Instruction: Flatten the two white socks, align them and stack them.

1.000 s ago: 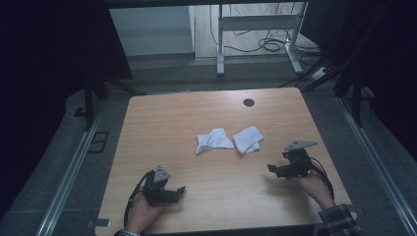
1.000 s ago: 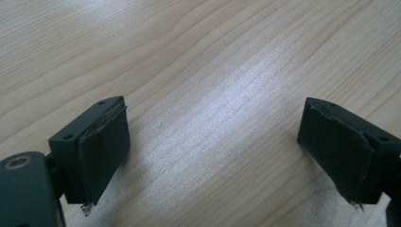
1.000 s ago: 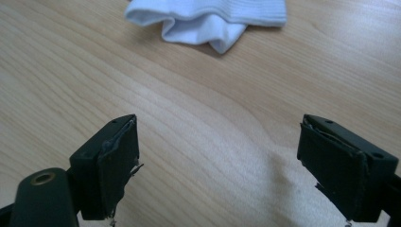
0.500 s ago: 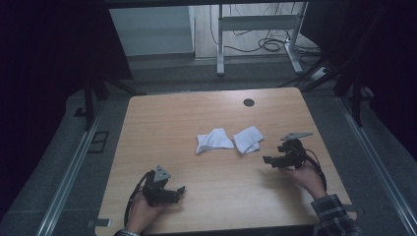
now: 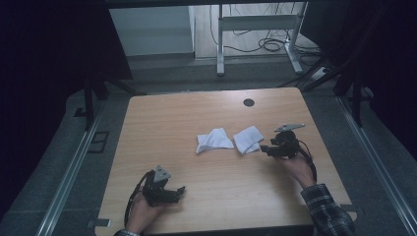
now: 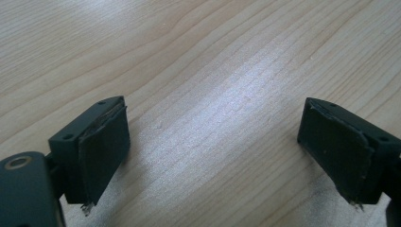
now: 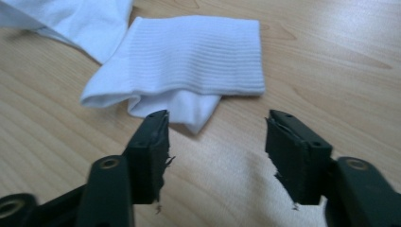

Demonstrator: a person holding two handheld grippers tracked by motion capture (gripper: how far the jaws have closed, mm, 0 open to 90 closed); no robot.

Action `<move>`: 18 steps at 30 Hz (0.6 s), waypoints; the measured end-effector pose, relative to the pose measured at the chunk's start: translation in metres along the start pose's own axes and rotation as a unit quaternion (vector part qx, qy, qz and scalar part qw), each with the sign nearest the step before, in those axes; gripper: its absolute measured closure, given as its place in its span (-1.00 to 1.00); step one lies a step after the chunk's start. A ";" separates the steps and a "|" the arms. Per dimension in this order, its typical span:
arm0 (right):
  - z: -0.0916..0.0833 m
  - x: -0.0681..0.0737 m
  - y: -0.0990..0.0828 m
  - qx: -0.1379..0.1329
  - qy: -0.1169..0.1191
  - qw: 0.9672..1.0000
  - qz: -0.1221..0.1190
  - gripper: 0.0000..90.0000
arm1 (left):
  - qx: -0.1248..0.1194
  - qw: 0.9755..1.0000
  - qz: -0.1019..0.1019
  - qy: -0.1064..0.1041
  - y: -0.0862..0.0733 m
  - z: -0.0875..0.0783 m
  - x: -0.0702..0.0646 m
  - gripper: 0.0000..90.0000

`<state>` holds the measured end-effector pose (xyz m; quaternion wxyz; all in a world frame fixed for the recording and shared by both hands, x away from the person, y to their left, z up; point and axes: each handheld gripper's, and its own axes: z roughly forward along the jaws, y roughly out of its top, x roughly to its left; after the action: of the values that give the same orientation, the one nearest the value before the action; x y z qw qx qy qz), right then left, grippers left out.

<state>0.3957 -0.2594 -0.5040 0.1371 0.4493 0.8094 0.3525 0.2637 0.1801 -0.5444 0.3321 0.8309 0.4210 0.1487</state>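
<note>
Right hand-held gripper [image 5: 264,149] just beside the folded white sock [image 5: 247,138] (jaws have been closing, nothing between them yet); left hand-held gripper [image 5: 180,190] spread over bare bench [image 5: 162,123].

two folded socks lie side by side near the middle of the table [image 5: 162,128], the left sock [image 5: 213,139] just beside the right sock [image 5: 247,138]. the right gripper [image 5: 268,149] sits just right of that one (tips near its edge); the left gripper [image 5: 178,191] lies well apart, near the table's front edge.
</note>
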 end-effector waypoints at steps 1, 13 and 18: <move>0.000 0.000 0.000 0.000 0.000 1.000 0.000 -0.03 | 0.000 1.000 0.000 0.000 0.000 0.000 0.000 -0.78; 0.015 -0.011 0.015 -0.003 -0.012 1.000 0.006 0.51 | 0.000 1.000 0.001 0.000 0.000 0.000 0.000 -0.78; 0.026 -0.016 0.023 -0.003 -0.019 1.000 0.007 0.44 | 0.000 1.000 0.001 0.000 0.000 0.000 0.000 -0.78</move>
<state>0.4328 -0.2530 -0.5084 0.1514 0.4614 0.8022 0.3474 0.2639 0.1802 -0.5444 0.3320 0.8313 0.4200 0.1491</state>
